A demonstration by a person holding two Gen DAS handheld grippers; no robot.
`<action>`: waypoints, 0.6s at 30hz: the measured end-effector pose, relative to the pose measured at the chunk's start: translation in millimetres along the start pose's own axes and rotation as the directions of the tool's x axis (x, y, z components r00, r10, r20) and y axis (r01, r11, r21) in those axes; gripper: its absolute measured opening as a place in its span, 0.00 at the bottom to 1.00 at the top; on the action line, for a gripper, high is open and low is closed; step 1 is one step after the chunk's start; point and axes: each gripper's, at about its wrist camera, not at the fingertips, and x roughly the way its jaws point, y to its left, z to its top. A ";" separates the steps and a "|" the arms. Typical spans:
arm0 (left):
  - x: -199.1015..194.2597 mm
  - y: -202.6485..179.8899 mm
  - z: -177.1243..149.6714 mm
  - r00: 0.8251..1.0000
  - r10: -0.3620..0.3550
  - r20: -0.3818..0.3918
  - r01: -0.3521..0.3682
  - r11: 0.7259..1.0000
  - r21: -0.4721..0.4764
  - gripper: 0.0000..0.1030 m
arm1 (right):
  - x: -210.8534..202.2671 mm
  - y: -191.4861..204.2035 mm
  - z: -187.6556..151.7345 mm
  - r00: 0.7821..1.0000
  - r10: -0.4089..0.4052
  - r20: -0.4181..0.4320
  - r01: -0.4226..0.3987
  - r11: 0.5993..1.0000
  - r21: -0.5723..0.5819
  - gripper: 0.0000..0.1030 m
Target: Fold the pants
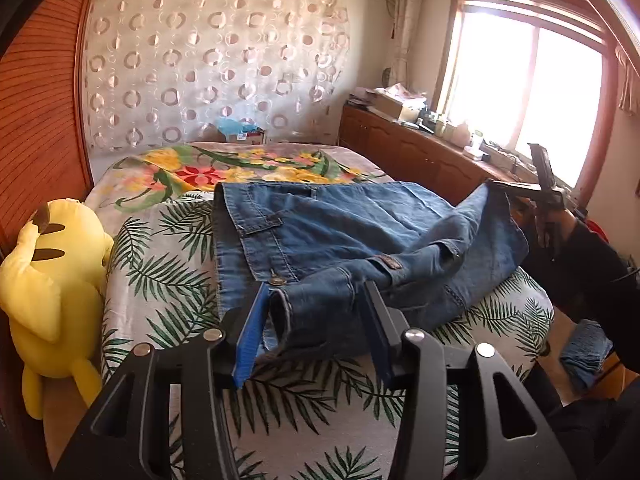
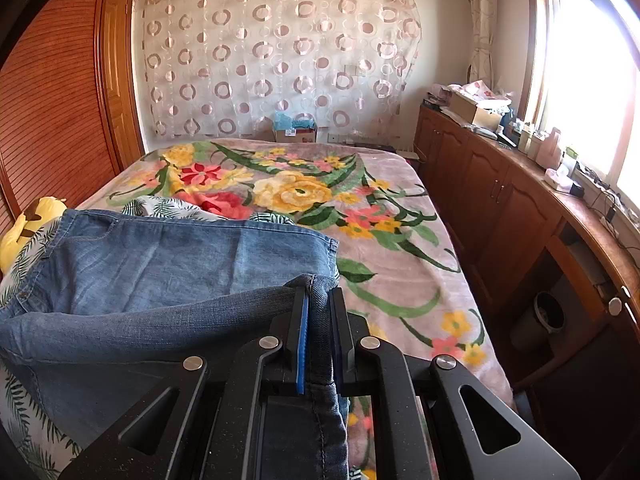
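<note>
Blue denim pants [image 1: 344, 236] lie bunched on the bed, on a palm-leaf sheet [image 1: 168, 272]. My left gripper [image 1: 316, 292] is open, its fingers on either side of the waistband corner near a metal button, not clamped. My right gripper [image 2: 318, 300] is shut on a hem edge of the pants [image 2: 160, 264] and holds it lifted above the floral blanket [image 2: 304, 192]. In the left wrist view the right gripper [image 1: 500, 190] shows at the far right, pulling the denim up.
A yellow plush toy [image 1: 48, 280] lies at the bed's left edge by the wooden wardrobe [image 1: 36, 112]. A wooden cabinet [image 2: 500, 200] with clutter runs along the right under the window. A cardboard box [image 2: 294, 130] stands behind the bed.
</note>
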 end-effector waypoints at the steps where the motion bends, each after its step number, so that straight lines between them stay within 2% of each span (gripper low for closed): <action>1: 0.5 -1.7 -0.7 1.000 0.001 -0.001 -0.001 1.000 0.004 0.49 | 0.1 -0.1 0.2 1.000 0.003 0.000 -0.003 1.000 0.000 0.09; 7: 21.2 2.7 -4.5 0.999 0.046 -0.016 -0.047 0.999 -0.008 0.50 | -3.8 -2.2 -4.2 1.000 0.019 0.015 -0.019 1.000 0.012 0.09; 8: 22.3 2.1 -4.8 0.999 0.046 -0.015 -0.046 0.999 -0.007 0.46 | -4.8 -2.6 -4.8 1.000 0.021 0.016 -0.021 1.000 0.014 0.09; 9: 25.7 1.9 -5.3 0.999 0.043 -0.016 -0.043 0.999 -0.003 0.29 | -5.3 -2.6 -6.1 1.000 0.023 0.017 -0.023 1.000 0.015 0.09; 10: 28.8 2.3 -4.8 0.999 0.046 -0.023 -0.046 0.999 -0.006 0.22 | -6.9 -2.7 -6.4 1.000 0.023 0.019 -0.024 1.000 0.013 0.09; 11: 30.0 3.0 -4.1 0.999 0.044 -0.025 -0.044 0.999 -0.012 0.09 | -8.8 -2.6 -6.7 0.999 0.025 0.022 -0.025 1.000 0.012 0.09; 12: 31.2 3.7 -3.4 0.999 0.042 -0.024 -0.042 0.999 -0.020 0.05 | -9.9 -2.5 -6.0 0.999 0.028 0.023 -0.028 1.000 0.013 0.09; 18: 19.7 -0.1 19.0 0.998 0.047 0.035 -0.047 0.999 -0.004 0.04 | -34.8 -6.8 -2.2 0.996 0.050 0.075 -0.052 0.998 0.024 0.09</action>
